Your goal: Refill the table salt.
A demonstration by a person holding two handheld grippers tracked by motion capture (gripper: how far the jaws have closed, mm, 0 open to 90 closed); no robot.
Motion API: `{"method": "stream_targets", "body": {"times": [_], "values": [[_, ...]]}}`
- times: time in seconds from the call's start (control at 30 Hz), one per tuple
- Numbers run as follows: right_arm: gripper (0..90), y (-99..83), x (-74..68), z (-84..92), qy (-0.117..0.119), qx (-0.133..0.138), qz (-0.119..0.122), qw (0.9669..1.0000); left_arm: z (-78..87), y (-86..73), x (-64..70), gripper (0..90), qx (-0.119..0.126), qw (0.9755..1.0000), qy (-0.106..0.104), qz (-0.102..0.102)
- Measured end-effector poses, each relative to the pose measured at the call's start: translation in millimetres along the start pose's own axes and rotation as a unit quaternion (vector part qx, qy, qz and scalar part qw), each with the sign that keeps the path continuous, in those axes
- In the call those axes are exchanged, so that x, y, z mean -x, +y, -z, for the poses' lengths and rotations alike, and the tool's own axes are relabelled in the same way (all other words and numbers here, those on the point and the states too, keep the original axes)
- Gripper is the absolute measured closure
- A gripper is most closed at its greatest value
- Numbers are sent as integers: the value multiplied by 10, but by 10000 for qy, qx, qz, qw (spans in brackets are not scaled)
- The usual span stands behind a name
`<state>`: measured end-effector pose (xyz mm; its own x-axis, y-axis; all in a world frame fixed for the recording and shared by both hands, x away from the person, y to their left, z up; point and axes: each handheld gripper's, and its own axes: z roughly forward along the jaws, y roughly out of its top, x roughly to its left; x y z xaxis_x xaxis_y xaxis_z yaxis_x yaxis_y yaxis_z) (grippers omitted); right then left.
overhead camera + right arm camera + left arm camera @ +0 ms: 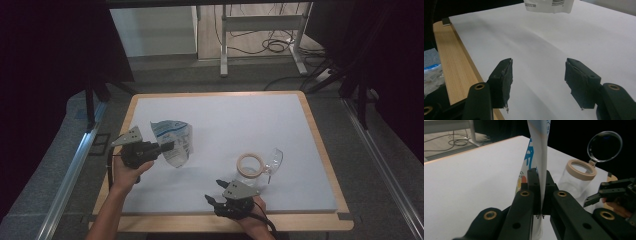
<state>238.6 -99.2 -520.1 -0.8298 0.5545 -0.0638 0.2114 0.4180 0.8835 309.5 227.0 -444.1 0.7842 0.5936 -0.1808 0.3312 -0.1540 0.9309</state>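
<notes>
My left tool (541, 192) pinches the pouch (537, 152) by its thin edge; it seems light and floppy, so a seam grip suits. My right tool (537, 80) stands wide, holding nothing, above the surface (549, 42).

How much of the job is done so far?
Done: the jar stands open, its lid flipped back. In hand: the left gripper pinches the pouch and holds it up, apart from the jar. The right gripper is open with nothing in it. Left, probably: bringing the pouch to the jar.
</notes>
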Motion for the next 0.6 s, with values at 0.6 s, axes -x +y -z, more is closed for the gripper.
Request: {"method": "stream_targets", "body": {"times": [0.6], "values": [[413,21,2,-25,-110,-43,-50,9999,-103,-13,174,897,-131,9995,-273,-30]]}}
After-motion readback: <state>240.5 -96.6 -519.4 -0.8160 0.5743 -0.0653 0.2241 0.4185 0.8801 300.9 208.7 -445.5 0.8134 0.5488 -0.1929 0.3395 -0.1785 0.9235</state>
